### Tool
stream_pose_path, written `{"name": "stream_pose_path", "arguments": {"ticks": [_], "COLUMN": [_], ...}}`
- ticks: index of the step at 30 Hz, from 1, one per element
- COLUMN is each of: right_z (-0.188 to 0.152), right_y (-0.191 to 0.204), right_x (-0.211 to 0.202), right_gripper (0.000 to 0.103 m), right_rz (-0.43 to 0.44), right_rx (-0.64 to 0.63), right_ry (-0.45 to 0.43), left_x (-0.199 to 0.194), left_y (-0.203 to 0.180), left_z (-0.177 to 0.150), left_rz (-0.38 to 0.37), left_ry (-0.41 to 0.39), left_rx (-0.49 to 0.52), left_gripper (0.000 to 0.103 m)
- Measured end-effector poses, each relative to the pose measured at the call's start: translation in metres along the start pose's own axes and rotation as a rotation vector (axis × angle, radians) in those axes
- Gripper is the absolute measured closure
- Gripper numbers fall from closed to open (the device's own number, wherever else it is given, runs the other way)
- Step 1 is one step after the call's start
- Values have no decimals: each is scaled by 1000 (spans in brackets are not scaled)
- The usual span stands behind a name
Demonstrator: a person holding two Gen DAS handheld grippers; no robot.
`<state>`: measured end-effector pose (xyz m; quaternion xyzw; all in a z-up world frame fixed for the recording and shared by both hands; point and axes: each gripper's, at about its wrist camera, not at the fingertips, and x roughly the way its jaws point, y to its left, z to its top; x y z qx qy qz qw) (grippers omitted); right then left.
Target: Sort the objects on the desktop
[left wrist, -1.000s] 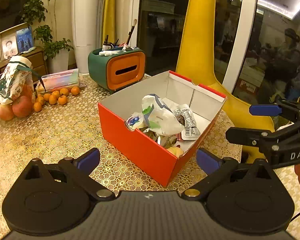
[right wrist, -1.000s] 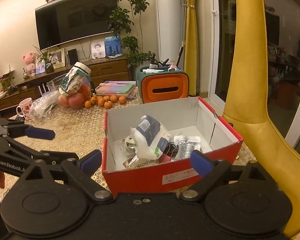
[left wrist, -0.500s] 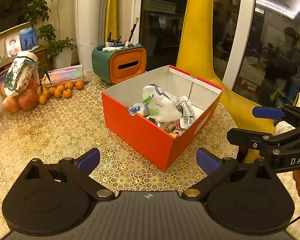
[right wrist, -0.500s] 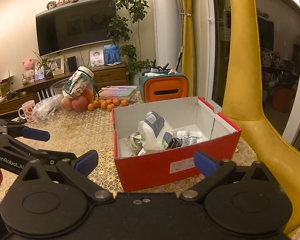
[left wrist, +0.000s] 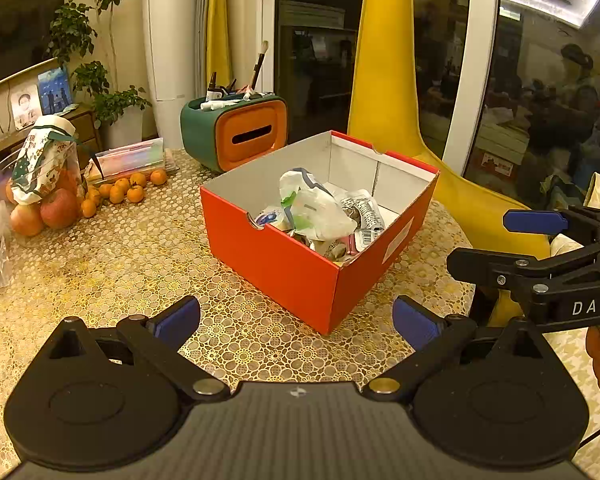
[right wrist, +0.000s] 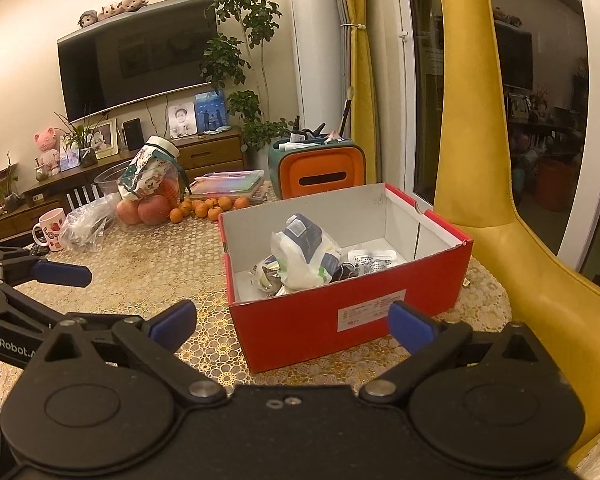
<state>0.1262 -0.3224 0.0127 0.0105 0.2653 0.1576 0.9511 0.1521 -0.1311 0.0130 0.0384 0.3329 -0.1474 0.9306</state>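
Lying beyond both grippers' fingers: red box

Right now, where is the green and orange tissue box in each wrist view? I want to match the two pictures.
Left wrist view: the green and orange tissue box stands upper centre-left, beyond the far left corner of the red cardboard box.
Right wrist view: the tissue box sits just above centre, right behind the red box.
Shared landmark: the small oranges left of it.
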Motion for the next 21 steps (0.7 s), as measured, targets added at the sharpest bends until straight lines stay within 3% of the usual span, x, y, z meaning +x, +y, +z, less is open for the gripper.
{"name": "stream_pose_path", "arguments": {"ticks": [21], "right_z": [-1], "right_y": [3], "right_x": [-1], "right_gripper": [1], "right_rz": [-21], "right_rx": [56], "right_ry": [7], "left_x": [-4], "left_y": [14], "left_z": [-5], "left_rz": [0], "left_ry": [-11], "left_rx": [-40], "left_gripper": [0]}}
